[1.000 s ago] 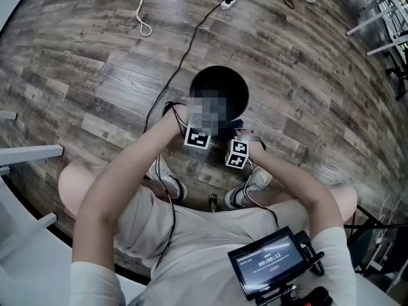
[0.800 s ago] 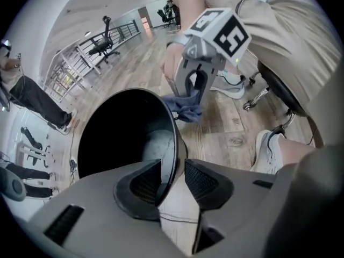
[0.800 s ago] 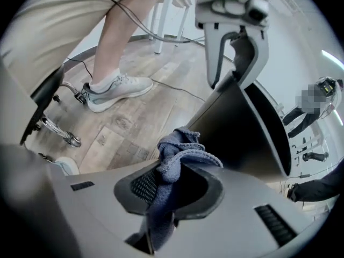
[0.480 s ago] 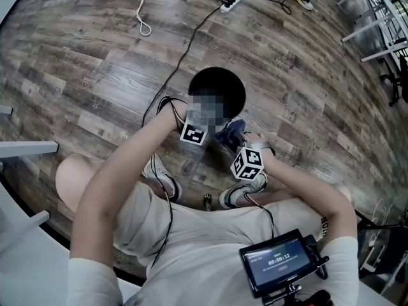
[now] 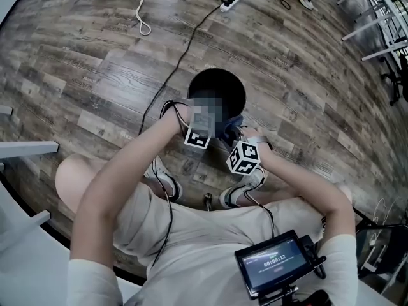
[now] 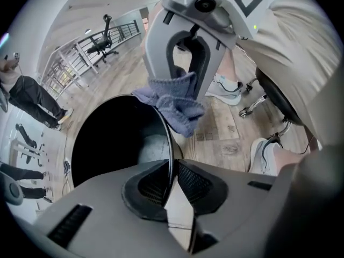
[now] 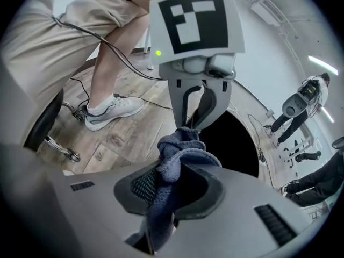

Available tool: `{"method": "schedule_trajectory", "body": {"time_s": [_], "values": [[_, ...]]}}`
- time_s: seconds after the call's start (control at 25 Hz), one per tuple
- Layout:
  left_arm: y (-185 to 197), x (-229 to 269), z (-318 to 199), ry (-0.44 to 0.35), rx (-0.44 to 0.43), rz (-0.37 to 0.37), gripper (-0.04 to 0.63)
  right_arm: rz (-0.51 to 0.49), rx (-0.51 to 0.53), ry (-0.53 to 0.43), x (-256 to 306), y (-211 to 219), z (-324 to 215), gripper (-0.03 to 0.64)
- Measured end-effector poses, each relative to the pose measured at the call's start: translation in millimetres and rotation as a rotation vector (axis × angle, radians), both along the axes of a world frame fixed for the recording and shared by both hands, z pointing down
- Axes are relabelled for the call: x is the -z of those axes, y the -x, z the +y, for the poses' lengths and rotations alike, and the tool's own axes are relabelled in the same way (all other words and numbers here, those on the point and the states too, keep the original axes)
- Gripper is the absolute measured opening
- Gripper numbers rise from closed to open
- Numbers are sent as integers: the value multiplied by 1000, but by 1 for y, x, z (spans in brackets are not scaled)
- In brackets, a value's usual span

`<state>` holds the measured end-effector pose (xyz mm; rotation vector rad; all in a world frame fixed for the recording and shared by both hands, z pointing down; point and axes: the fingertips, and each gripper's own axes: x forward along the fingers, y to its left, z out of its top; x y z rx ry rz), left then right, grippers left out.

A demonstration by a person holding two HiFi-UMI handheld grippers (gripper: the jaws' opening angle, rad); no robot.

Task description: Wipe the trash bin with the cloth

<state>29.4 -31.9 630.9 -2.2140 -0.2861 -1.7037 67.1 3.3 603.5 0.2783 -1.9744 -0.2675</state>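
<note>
Left tongs (image 6: 171, 180) have just been closing and now pinch the near rim of the trash bin (image 6: 153, 149), apparently to steady it on the floor (image 5: 95, 62). Right tongs (image 7: 173, 190) clamp the bunched blue cloth (image 7: 180, 153) just above that rim, seemingly poised to wipe.

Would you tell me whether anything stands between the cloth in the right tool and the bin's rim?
Nothing visible does: the cloth, clamped in the right tool, hangs right by the bin's rim with only air between them.
</note>
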Motion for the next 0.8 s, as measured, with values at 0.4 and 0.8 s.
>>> {"method": "schedule_trajectory", "body": {"time_s": [0.4, 0.8], "values": [[-10, 4, 8, 25, -29, 57, 40, 39, 6, 48, -48, 2, -4, 77], [-11, 5, 7, 33, -36, 69, 38, 116, 22, 61, -122, -2, -5, 77]]}}
